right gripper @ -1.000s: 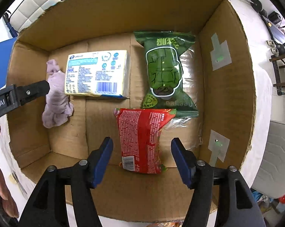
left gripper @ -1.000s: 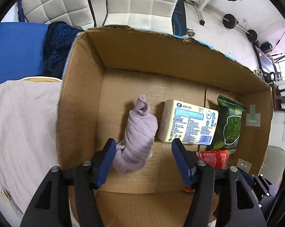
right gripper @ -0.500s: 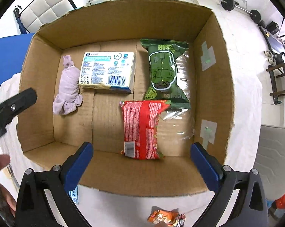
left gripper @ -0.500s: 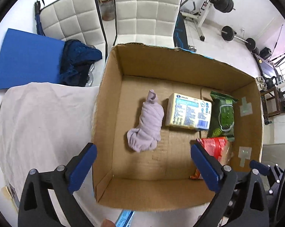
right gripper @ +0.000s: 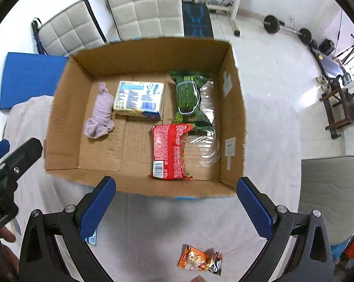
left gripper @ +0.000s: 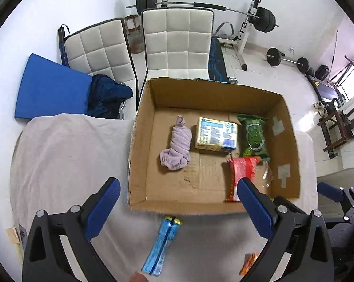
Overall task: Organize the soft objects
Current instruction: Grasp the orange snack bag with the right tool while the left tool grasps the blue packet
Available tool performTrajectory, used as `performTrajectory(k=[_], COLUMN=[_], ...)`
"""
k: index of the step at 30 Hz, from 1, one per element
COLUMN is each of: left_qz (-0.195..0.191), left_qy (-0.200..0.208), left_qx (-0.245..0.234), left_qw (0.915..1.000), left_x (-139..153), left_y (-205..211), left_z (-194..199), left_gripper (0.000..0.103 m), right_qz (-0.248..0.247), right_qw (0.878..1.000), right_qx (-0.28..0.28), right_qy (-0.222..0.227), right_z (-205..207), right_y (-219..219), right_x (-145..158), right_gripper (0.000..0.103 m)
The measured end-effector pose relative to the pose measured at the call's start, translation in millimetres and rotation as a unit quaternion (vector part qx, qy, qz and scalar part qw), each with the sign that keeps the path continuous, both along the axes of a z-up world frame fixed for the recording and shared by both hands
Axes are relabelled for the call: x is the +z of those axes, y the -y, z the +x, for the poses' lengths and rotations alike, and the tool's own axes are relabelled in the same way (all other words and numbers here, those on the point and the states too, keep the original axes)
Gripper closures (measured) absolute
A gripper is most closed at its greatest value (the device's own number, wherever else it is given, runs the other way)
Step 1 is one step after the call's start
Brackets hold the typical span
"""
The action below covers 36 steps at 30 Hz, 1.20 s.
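1. Now both tongs, the left tongs (left gripper: 177,202) and the right tongs (right gripper: 175,195), are standing wide and holding nothing.
2. The blue packet (left gripper: 161,246) is lying just below the left tongs, outside the box (left gripper: 141,141); the orange packet (right gripper: 200,259) is lying below the right tongs.
3. A thin packet could be slipping from the pads, I think.
4. Labels are looking too blurred for reading.

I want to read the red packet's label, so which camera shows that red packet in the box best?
The right wrist view: the red packet lies whole and unobstructed, barcode facing the camera. In the left wrist view the red packet is foreshortened and partly hidden behind the left gripper.
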State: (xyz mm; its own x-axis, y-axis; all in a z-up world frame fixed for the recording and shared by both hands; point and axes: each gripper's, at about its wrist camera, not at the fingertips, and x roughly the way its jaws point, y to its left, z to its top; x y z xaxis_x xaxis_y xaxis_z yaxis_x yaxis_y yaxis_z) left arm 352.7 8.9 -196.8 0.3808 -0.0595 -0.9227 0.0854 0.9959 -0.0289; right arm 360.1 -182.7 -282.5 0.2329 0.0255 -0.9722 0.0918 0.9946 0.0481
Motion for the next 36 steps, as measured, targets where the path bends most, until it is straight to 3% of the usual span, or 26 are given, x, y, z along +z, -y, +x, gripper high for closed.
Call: performTrajectory(k=[7,13,17,22,25,27,29,32,34,36], left_qz=[-0.009,-0.003,0.012,0.015,0.02,0.026,0.028,0.028,0.032,0.036], left_qy=[0.024,0.028,0.001,-0.074,-0.11,-0.125,-0.14,-0.159,-0.167,-0.174], left_qx=[0.002,0.009,0.022,0.029,0.032,0.034,0.037,0.045,0.049,0.05], left_qw=[0.9997,0.9996,0.9997,0.9967,0.9933,0.9912,0.989,0.9859,0.9842,0.9828], left_x=[33.8,41.6,16.5,-43.5,-74.6,-90.4,-106.0,-121.4,-129.7,-138.6], left_y=[3.8,-0.2,-4.7,-7.2,-7.2,-9.5,-10.3,-12.3,-14.1,-15.1], left_z=[-33.9,-61.3,-91.0,-120.7,-137.3,-148.4,-158.2,-167.2,-171.8,-175.5], left_gripper=[0.001,0.001,0.001,0.001,0.001,0.001,0.001,0.001,0.001,0.001], right_qz=[-0.003,0.019,0.014,0.014,0.003,-0.023,-0.073,-0.158,-0.21,-0.259], right_qw=[0.999,0.999,1.0,0.993,0.99,0.986,0.973,0.943,0.918,0.884], right_qx=[0.006,0.011,0.008,-0.015,0.018,0.079,0.161,0.258,0.313,0.375], right_qy=[0.049,0.035,-0.019,-0.114,-0.138,-0.145,-0.145,-0.136,-0.123,-0.103], right_z=[-31.8,-56.6,-80.7,-115.9,-135.1,-148.3,-160.7,-176.8,-183.7,-193.3], right_y=[-0.6,9.5,24.7,45.4,42.6,31.0,11.7,-14.7,-30.6,-46.4], right_x=[46.2,54.3,21.8,-59.8,-93.8,-106.8,-115.3,-128.2,-139.3,-151.0], right_gripper=[0.0,0.0,0.0,0.0,0.0,0.0,0.0,0.0,0.0,0.0])
